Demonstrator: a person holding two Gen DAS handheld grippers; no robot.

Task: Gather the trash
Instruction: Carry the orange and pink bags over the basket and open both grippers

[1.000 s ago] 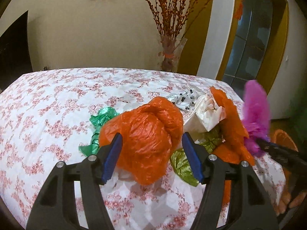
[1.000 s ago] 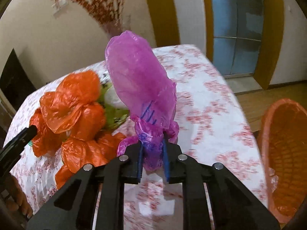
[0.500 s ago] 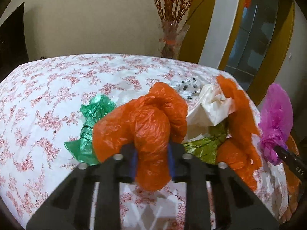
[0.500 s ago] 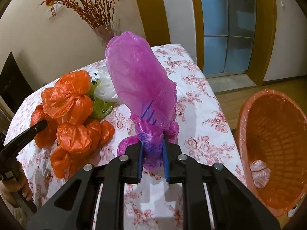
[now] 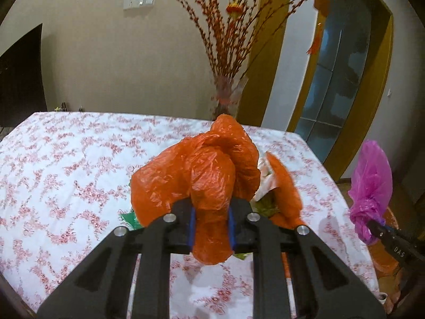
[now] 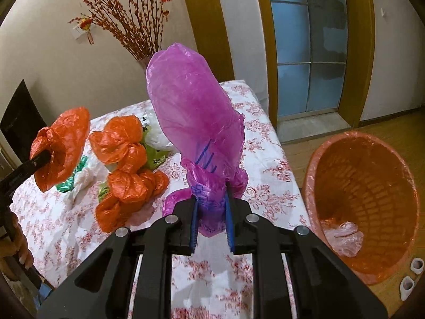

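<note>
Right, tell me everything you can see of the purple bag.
The purple bag is thin, glossy, see-through plastic, crumpled and puffed out above, twisted to a narrow neck below, with blue print near the neck. The right tongs are shut on that neck, so it stands upright above the flowered tablecloth; a loose tail curls out at its lower left. It seems to touch nothing else. The orange basket stands to its right, on the floor.
</note>
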